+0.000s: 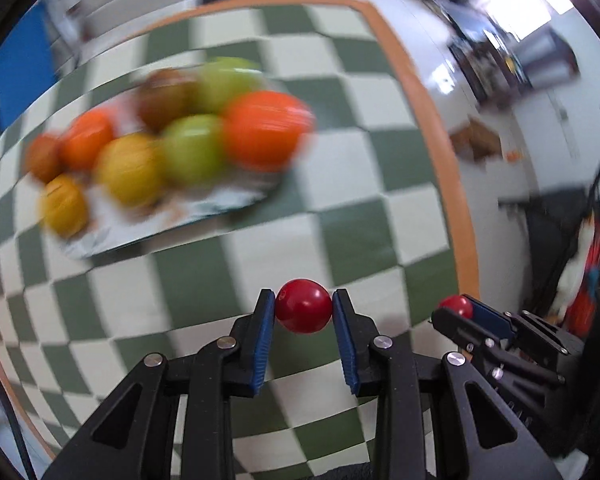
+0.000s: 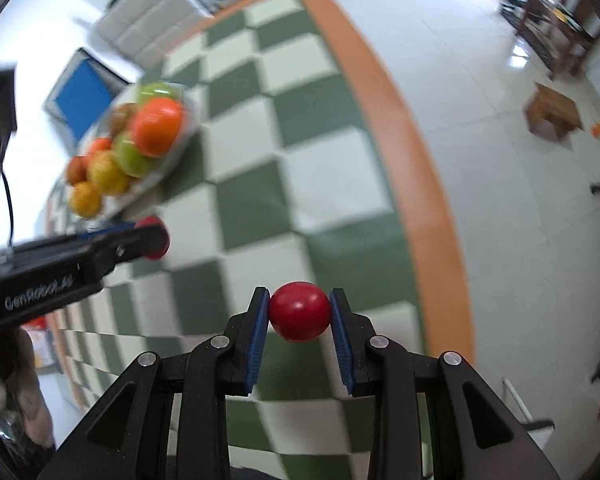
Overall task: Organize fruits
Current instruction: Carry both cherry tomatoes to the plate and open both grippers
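My left gripper (image 1: 303, 307) is shut on a small red fruit (image 1: 303, 311) and holds it above the checkered table. My right gripper (image 2: 299, 312) is shut on a second red fruit (image 2: 299, 317). In the left wrist view the right gripper (image 1: 458, 310) shows at the lower right with its red fruit (image 1: 456, 306). In the right wrist view the left gripper (image 2: 152, 236) shows at the left with its red fruit (image 2: 155, 240). A tray (image 1: 188, 216) far left holds several blurred orange, green, yellow and brown fruits (image 1: 260, 132); the pile also shows in the right wrist view (image 2: 156, 126).
The green and white checkered cloth (image 1: 340, 208) has an orange border (image 1: 440, 152) marking the table's right edge. Beyond it lies a white tiled floor with a small wooden stool (image 2: 554, 114). A blue panel (image 2: 82, 96) stands behind the tray.
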### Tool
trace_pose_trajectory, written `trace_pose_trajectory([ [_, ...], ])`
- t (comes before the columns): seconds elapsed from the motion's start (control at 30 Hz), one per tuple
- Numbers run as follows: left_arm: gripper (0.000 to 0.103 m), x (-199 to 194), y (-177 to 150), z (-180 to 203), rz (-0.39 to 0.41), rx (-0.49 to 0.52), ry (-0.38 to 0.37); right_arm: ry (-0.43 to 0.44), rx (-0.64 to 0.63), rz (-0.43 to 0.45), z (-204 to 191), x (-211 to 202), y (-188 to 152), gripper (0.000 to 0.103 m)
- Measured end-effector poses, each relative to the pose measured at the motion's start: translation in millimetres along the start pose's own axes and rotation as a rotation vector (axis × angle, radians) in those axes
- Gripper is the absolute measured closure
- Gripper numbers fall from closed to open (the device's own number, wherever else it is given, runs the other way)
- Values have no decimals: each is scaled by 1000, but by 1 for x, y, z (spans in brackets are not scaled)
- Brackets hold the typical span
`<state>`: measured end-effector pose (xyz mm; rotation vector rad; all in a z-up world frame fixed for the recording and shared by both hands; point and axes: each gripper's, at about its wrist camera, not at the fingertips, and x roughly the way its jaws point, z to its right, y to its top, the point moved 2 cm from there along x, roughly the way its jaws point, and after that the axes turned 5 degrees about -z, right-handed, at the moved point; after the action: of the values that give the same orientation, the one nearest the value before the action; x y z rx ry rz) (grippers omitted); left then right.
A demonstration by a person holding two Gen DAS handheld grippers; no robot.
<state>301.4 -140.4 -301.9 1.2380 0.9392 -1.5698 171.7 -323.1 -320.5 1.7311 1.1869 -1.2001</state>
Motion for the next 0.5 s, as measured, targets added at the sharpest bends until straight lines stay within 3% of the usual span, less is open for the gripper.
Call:
trace_pose_trajectory([
  [0.17,76,-12,4,-81,24,-239,-78,112,-86,-4,-68,15,38,70],
  [0.27,76,-3,13,-114,8,-378,-183,177,-105,-14,-105,38,62,70],
  [0.37,76,12,25,-133,-17,-466,-266,203,-102,-24,-128,61,81,70],
  [0.5,76,27,36,-144,-50,-521,-311,208,-107,-50,-148,87,99,70],
])
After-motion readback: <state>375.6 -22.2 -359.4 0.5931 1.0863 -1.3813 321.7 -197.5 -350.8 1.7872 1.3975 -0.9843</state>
